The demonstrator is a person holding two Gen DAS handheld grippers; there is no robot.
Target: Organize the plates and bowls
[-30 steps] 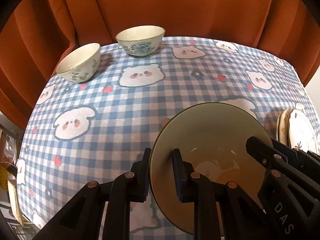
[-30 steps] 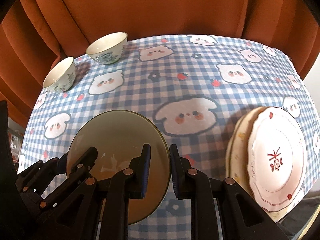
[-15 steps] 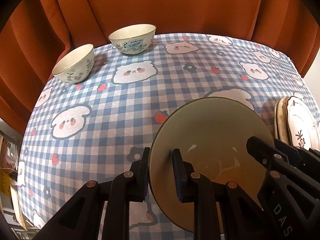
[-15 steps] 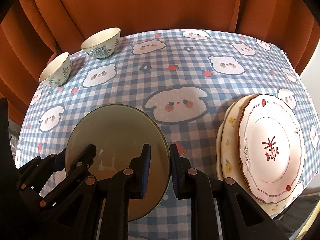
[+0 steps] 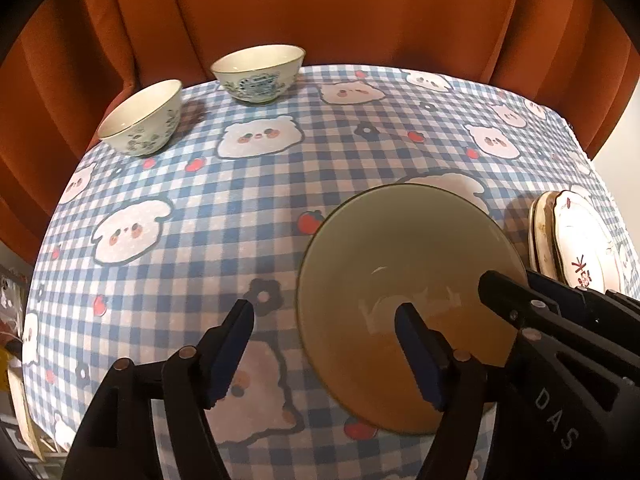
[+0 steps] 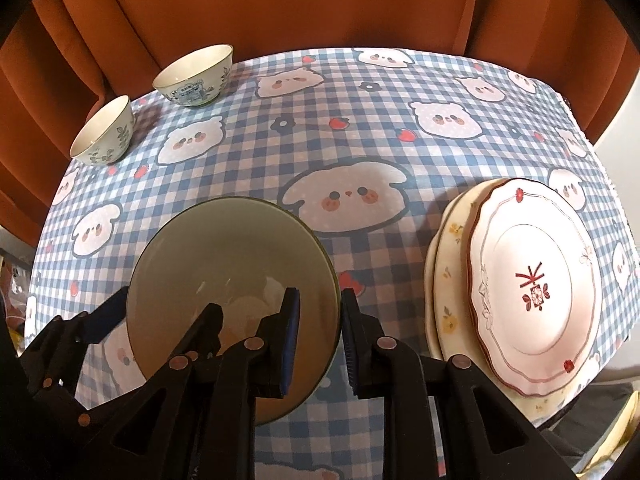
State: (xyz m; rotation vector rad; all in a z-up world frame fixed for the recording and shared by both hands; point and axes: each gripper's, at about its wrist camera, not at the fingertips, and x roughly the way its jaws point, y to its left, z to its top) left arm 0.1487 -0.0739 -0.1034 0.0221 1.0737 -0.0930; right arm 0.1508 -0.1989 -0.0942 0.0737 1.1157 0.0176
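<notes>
Left wrist view: left tongs (image 5: 320, 344) are spreading off the green bowl (image 5: 400, 272), its rim loose between them.
Bowl's place: desk (image 5: 280, 184) centre, left of the plates (image 6: 532, 276).
Right tongs (image 6: 318, 322): opening, rim between; pinching it or not, I cannot tell.
Risk: an early lift could tip the bowl.

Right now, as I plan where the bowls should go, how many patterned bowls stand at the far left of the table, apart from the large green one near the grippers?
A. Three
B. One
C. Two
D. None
C: two patterned bowls stand side by side near the curtain, the smaller leafy bowl and the blue-patterned bowl, both upright on the checked tablecloth, well away from the green bowl.
</notes>
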